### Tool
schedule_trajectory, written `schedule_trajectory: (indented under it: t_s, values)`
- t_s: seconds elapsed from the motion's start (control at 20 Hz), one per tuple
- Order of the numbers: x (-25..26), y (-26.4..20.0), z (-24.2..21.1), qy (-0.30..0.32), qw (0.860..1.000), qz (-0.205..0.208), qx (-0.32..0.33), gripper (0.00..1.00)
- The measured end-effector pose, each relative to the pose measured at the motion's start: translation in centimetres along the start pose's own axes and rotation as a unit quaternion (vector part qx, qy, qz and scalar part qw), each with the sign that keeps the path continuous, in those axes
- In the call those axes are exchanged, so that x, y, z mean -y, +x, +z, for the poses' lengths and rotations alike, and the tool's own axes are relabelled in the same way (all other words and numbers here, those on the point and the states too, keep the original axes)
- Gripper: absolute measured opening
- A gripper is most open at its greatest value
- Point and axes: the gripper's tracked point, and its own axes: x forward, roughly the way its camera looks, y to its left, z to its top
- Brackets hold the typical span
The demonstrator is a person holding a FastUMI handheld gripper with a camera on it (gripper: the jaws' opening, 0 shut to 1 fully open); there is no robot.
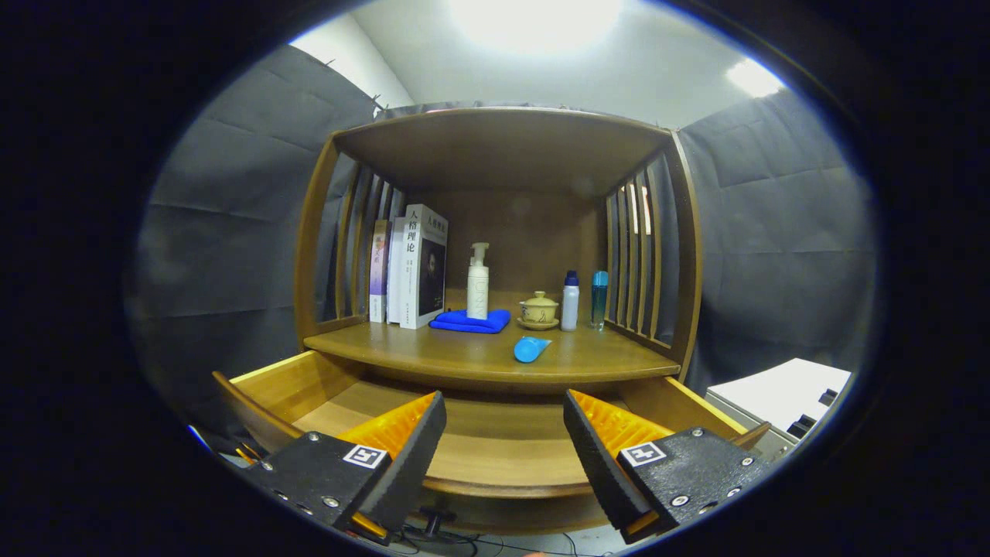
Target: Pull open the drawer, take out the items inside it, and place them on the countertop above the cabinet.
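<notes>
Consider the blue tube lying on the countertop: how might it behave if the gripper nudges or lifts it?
The blue tube lies on its side with a round cap end, so a nudge would probably roll it. It looks small, likely light. The open gripper hovers over the drawer.

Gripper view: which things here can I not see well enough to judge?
- Drawer: open, but the open gripper and the countertop hide parts of its floor; items there cannot be ruled out.
- Blue tube on the countertop: too small to tell what it holds.
- Books: the outer ones are hidden behind the front one.
</notes>
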Motion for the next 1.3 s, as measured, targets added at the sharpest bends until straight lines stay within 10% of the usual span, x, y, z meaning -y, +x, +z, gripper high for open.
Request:
schedule_trajectory:
  t_s: [1.3]
  values:
    - [-3.0,-6.4,-9.0,0.037,0.997,0.025,-0.068,0.95]
